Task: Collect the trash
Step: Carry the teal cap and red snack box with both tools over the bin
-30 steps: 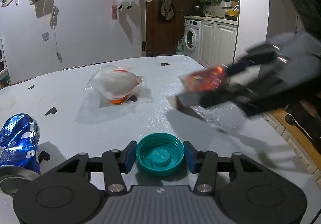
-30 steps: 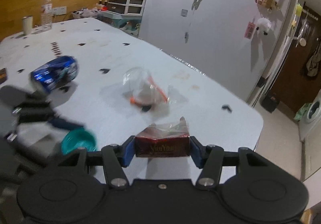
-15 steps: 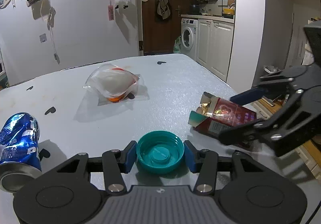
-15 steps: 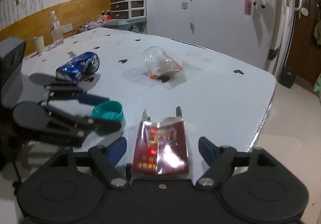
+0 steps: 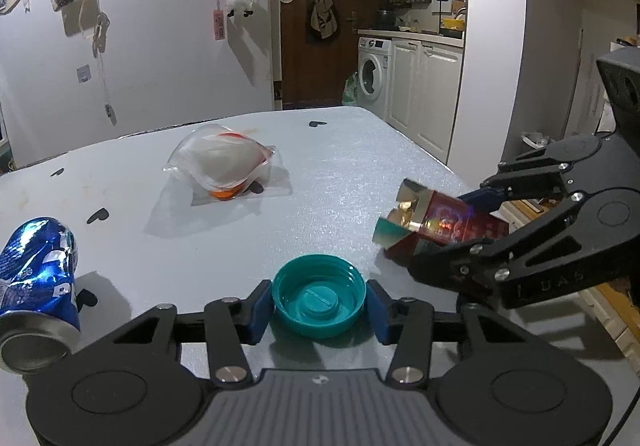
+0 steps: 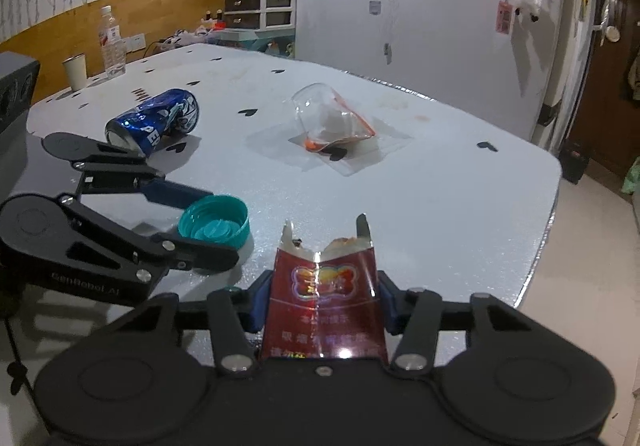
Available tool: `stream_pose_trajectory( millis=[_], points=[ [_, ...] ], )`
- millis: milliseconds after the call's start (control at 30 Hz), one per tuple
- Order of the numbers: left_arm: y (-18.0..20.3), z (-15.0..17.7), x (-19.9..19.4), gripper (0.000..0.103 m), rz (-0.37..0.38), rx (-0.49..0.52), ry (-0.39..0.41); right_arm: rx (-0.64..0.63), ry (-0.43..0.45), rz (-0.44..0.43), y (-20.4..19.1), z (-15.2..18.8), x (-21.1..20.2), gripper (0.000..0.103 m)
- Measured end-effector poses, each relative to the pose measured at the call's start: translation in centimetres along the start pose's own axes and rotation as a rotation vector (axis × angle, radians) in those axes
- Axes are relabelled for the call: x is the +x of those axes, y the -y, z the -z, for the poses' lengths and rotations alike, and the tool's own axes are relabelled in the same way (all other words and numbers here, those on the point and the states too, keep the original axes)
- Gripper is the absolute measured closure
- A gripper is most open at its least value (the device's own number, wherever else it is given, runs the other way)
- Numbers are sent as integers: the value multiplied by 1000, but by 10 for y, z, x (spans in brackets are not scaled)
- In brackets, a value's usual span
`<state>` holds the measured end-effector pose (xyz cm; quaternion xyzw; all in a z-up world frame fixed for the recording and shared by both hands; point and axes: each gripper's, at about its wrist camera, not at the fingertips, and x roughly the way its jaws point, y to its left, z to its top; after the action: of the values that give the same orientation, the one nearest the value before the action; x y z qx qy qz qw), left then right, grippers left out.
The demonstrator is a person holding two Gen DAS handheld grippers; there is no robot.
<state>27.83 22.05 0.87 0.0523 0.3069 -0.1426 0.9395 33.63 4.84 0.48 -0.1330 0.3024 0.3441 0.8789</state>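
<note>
Grip security governed this step: the left hand-held gripper pinched the teal bottle cap just above the surface, the right hand-held gripper clamped the red cigarette pack, so both loads probably needed level carriage.

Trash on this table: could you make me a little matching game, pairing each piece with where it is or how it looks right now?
Things:
1. teal bottle cap
2. red cigarette pack
3. blue soda can
4. clear plastic bag

States:
A. lying dented on its side on the table
B. gripped by the right gripper
C. resting untouched mid-table, something orange inside
D. gripped by the left gripper

Pairs: 1-D, 2-B, 3-A, 4-C
</note>
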Motion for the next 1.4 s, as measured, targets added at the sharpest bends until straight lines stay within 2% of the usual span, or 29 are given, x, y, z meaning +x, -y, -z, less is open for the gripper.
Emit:
stream_pose_trajectory(
  millis=[133,333,600,800,1000,1400],
  points=[
    [-2,2,-2,53,-8,-26,1,36,40,8,4,5,-9,50],
    [1,6,-12,53,-50,-72,25,62,114,70,10,14,-32,50],
    [27,9,-30,53,-125,-126,71,113,182,101,17,27,-66,50],
    [52,3,-50,53,-150,-130,100,149,220,131,23,38,-98,50],
    [83,-6,-68,53,-155,-125,138,167,243,173,27,54,-130,50],
    [151,-15,-84,53,-129,-104,167,212,279,285,42,91,-196,50]
  ],
)
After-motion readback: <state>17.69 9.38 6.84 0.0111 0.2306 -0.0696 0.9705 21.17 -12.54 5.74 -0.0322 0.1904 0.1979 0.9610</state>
